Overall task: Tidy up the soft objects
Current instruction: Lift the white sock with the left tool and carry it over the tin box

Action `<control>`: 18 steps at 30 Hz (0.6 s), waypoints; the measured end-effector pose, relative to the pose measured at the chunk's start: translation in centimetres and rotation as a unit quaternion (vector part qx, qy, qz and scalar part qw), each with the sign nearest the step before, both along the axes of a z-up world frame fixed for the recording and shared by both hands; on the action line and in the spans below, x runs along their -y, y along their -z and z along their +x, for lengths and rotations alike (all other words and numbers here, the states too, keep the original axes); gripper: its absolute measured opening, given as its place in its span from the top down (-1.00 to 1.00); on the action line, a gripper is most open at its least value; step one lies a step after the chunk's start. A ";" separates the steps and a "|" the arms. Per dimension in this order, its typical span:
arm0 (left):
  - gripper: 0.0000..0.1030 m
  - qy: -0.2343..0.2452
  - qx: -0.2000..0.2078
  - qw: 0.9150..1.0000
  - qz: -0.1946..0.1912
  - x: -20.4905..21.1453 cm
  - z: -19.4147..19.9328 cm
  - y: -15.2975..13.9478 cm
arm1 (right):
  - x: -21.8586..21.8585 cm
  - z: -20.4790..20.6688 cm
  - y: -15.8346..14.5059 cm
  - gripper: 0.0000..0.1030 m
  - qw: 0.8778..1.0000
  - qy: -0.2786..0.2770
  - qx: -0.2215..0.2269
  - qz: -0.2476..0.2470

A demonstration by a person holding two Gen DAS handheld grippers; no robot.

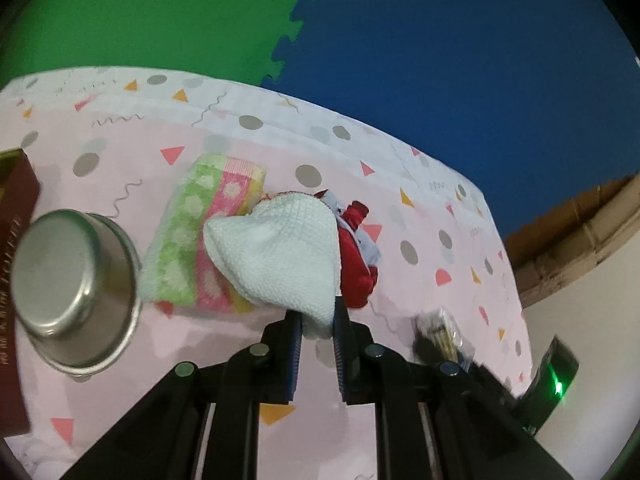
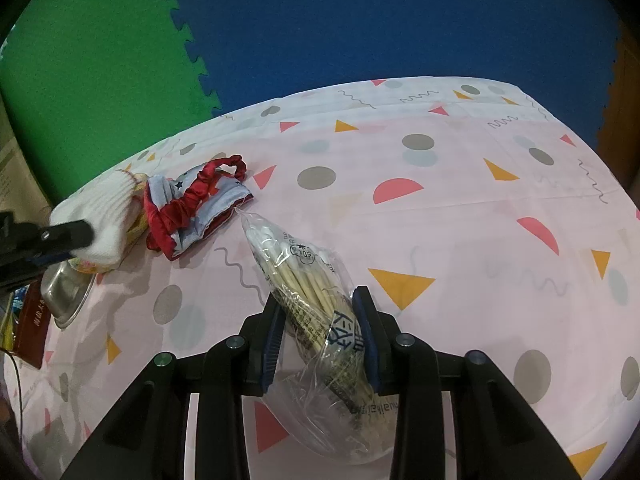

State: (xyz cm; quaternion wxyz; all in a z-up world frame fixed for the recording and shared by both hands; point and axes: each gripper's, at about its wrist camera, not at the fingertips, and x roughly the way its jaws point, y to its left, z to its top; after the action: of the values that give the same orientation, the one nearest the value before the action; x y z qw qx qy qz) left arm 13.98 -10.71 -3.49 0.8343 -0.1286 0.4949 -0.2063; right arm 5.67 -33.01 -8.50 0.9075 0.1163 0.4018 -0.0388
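Observation:
A white knitted cloth (image 1: 276,248) hangs between the pads of my left gripper (image 1: 317,312), which is shut on its lower corner. Behind the cloth, a folded towel (image 1: 188,232) striped green, pink and yellow lies on the table. To the right of the cloth lies a red and pale-blue fabric piece (image 1: 356,256). In the right wrist view my right gripper (image 2: 318,298) is shut on a clear bag of cotton swabs (image 2: 296,264) just above the tablecloth. That view also shows the left gripper's finger (image 2: 68,236) on the white cloth (image 2: 108,208), beside the red fabric piece (image 2: 192,200).
An upturned steel bowl (image 1: 76,288) and a dark red box (image 1: 12,260) sit left of the towel. The table wears a pink patterned cloth (image 2: 480,200). Green and blue foam mats (image 1: 440,60) cover the floor beyond the far edge.

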 end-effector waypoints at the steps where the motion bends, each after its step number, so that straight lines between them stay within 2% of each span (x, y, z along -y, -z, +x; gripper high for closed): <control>1: 0.72 0.003 0.002 1.000 0.007 -0.1 -0.3 -0.2 | 0.0 0.0 0.0 0.36 1.000 0.000 0.000 0.000; 8: 0.72 0.032 0.058 0.995 0.079 -0.2 -3.5 -2.1 | -0.1 0.0 0.1 0.36 1.000 0.000 0.000 -0.001; 18: 0.72 0.081 0.074 0.990 0.093 -1.6 -6.5 -4.3 | -0.1 0.0 0.1 0.36 1.000 0.000 0.000 -0.001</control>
State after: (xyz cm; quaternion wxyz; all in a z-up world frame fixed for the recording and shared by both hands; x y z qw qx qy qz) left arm 7.48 -9.10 0.80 0.8573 0.0059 0.4576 -0.2356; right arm 5.66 -32.92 -8.58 0.9074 0.1158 0.4020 -0.0393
